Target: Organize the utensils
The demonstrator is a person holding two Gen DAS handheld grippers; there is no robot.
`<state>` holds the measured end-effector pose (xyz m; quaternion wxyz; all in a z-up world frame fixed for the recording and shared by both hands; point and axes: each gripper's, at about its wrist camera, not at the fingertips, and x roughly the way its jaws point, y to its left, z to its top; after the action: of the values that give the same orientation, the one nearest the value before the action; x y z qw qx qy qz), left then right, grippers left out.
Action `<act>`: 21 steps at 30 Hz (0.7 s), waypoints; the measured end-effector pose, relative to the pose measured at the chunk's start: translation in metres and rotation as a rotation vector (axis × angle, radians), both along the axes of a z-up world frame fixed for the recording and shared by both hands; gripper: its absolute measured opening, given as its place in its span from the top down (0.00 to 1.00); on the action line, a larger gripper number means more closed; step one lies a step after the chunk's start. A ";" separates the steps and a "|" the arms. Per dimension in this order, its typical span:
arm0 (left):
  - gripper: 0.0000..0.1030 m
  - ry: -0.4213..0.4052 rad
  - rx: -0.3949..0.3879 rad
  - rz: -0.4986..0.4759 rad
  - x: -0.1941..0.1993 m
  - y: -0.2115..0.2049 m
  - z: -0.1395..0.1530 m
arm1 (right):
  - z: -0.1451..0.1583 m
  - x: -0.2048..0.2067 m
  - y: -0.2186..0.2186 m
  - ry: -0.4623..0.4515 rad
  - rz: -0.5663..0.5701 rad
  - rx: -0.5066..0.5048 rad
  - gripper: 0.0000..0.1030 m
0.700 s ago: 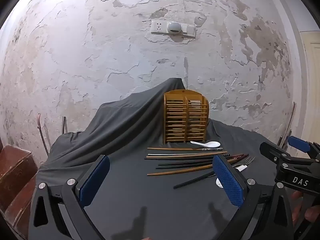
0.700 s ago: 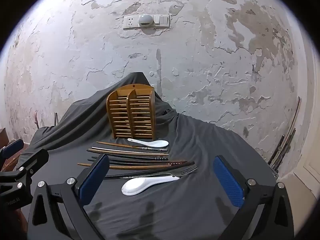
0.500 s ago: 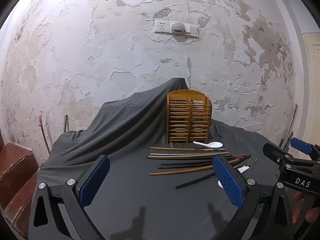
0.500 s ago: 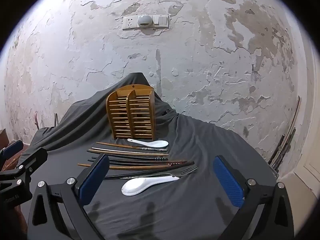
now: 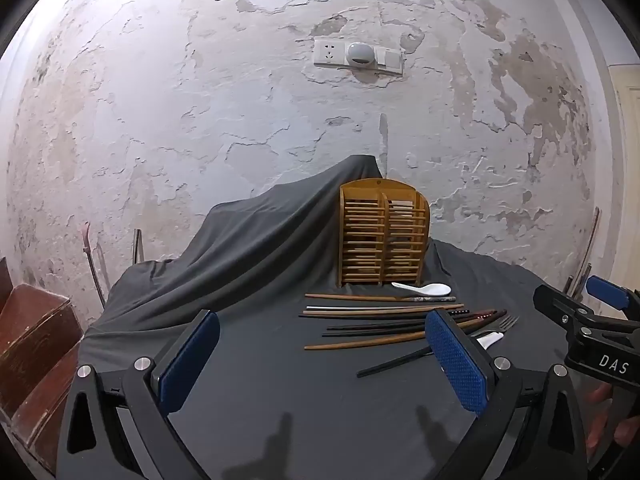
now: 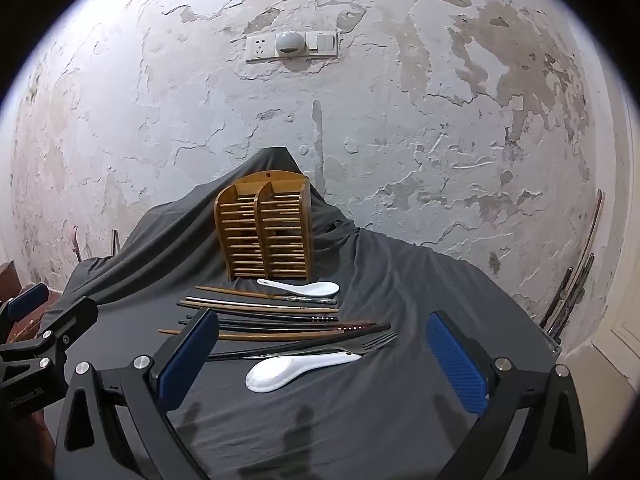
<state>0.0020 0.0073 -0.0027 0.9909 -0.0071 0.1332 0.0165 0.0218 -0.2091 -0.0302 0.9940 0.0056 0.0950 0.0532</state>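
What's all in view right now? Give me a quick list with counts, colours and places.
rack: one, wooden, two slots, upright at the back of the cloth.
spoons: two, white; far spoon lies just before the rack, near spoon closest to the tools.
fork: one, dark metal, beside the near spoon.
chopsticks: several, brown and black, exact count unclear, lying in rows between the spoons.
cloth: one, dark grey, covering the table.
socket plate: one, white, on the peeling wall.
left tool: blue pads, open, empty.
right tool: blue pads, open, empty.
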 end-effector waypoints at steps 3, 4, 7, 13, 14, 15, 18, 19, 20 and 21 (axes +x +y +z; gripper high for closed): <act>0.00 0.005 -0.004 0.015 0.002 0.001 0.000 | 0.000 0.000 0.002 0.001 0.000 0.001 0.00; 0.00 0.006 -0.007 0.019 0.002 0.001 0.000 | -0.001 0.000 0.002 0.000 0.001 0.001 0.00; 0.00 0.007 -0.013 0.027 0.002 0.004 0.000 | -0.002 -0.001 0.000 0.000 0.010 0.001 0.00; 0.00 0.008 -0.001 0.030 0.002 0.003 0.000 | -0.002 -0.001 0.000 0.000 0.010 0.002 0.00; 0.00 0.009 -0.002 0.029 0.002 0.003 0.001 | -0.002 -0.001 0.000 -0.001 0.010 0.002 0.00; 0.00 0.009 -0.002 0.029 0.002 0.003 0.001 | -0.002 -0.001 0.000 -0.001 0.010 0.002 0.00; 0.00 0.009 -0.001 0.030 0.002 0.003 0.001 | -0.002 -0.001 0.001 -0.001 0.010 0.002 0.00; 0.00 0.009 0.000 0.030 0.002 0.003 0.001 | -0.002 -0.001 0.000 -0.001 0.010 0.002 0.00; 0.00 0.009 0.000 0.029 0.002 0.003 0.001 | -0.002 -0.001 0.000 -0.001 0.011 0.002 0.00; 0.00 0.009 -0.001 0.029 0.002 0.003 0.001 | -0.002 -0.001 0.000 0.000 0.010 0.002 0.00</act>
<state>0.0042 0.0100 -0.0017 0.9899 -0.0092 0.1377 0.0310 0.0212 -0.2088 -0.0320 0.9938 0.0062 0.0949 0.0585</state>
